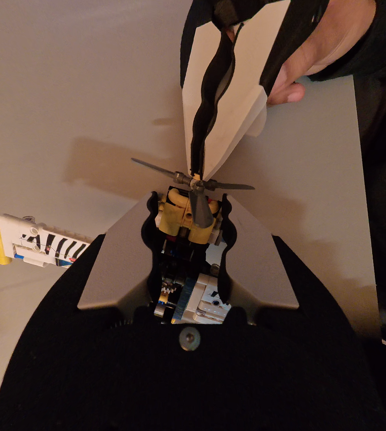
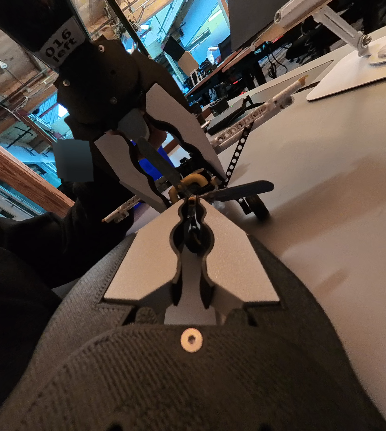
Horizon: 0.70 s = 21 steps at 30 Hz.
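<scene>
The left hand-held gripper [image 1: 188, 198] is clenching around the nose of a toy plane [image 1: 187, 224] built from plastic bricks, its black pads [image 1: 148, 224] pressing on the tan engine block from both sides. The plane's striped white wing with a yellow tip [image 1: 31, 240] is sticking out to the left of that gripper, over the grey surface [image 1: 70, 81].

Just ahead of the left fingertips, the right hand-held gripper [image 2: 191, 202] is pinching shut on the small tan hub at the centre of the grey propeller [image 1: 194, 186]. One blade is lying between the right gripper's fingers, the others are spreading out to either side. A black wheel [image 2: 258, 208] of the plane is touching the surface just to the right of the right gripper.

The risk here looks like the thin propeller: the grip on the hub is tiny, so any twist or sideways pull could probably snap a blade off its socket or pop the hub from its axle. If the left gripper is squeezing unevenly, the brick-built nose could split apart or slip down onto the surface.
</scene>
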### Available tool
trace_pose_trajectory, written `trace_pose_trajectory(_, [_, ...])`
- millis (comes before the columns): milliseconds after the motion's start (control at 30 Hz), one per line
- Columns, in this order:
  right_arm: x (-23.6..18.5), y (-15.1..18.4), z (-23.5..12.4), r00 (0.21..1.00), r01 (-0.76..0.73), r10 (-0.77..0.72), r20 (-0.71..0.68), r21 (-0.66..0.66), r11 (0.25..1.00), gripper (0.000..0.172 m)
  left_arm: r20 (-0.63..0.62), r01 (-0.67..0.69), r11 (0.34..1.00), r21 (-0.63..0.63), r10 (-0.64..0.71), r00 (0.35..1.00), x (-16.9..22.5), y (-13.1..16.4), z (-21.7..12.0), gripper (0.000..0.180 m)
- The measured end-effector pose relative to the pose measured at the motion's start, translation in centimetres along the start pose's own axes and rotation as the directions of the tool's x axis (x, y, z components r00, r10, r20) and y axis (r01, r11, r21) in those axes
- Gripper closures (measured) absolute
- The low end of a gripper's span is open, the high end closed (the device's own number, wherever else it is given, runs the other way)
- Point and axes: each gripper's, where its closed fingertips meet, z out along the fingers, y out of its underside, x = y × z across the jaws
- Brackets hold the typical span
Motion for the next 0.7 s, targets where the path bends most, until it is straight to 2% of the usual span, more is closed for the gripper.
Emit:
trace_pose_trajectory(100, [0.0,0.0,-0.1,1.000,-0.002,0.002,-0.001,0.001,1.000,0.168,0.001,-0.001,1.000,0.001,0.001,1.000,0.0,0.0,0.0,0.127])
trace_pose_trajectory(333, [0.0,0.1,-0.2,0.990,0.126,-0.127,-0.063,-0.022,0.992,0.168,-0.003,-0.003,1.000,0.009,0.003,1.000,0.1,-0.1,0.0,0.128])
trace_pose_trajectory(400, [-0.1,0.1,-0.3,0.993,0.107,-0.108,-0.052,-0.021,0.994,0.168,-0.004,-0.002,1.000,0.010,0.002,1.000,0.2,-0.1,0.0,0.127])
trace_pose_trajectory(467, [-0.1,0.2,-0.4,1.000,0.020,-0.020,-0.007,-0.009,1.000,0.168,-0.006,0.001,1.000,0.011,-0.001,1.000,0.2,-0.1,0.1,0.128])
trace_pose_trajectory(567, [0.6,-1.3,-2.6,0.994,-0.099,0.096,0.044,0.091,0.991,0.168,0.025,0.020,0.999,-0.032,-0.020,1.000,-0.6,1.1,-0.3,0.128])
trace_pose_trajectory(633, [1.7,-1.5,-4.2,0.997,-0.078,0.080,-0.018,0.102,0.992,0.168,0.021,0.054,0.998,-0.017,-0.054,0.998,-1.2,2.3,-1.0,0.128])
trace_pose_trajectory(700, [1.5,-1.3,-4.0,0.998,-0.018,0.023,-0.052,0.085,0.996,0.168,0.020,0.071,0.997,0.003,-0.071,0.997,-1.5,2.6,-1.3,0.128])
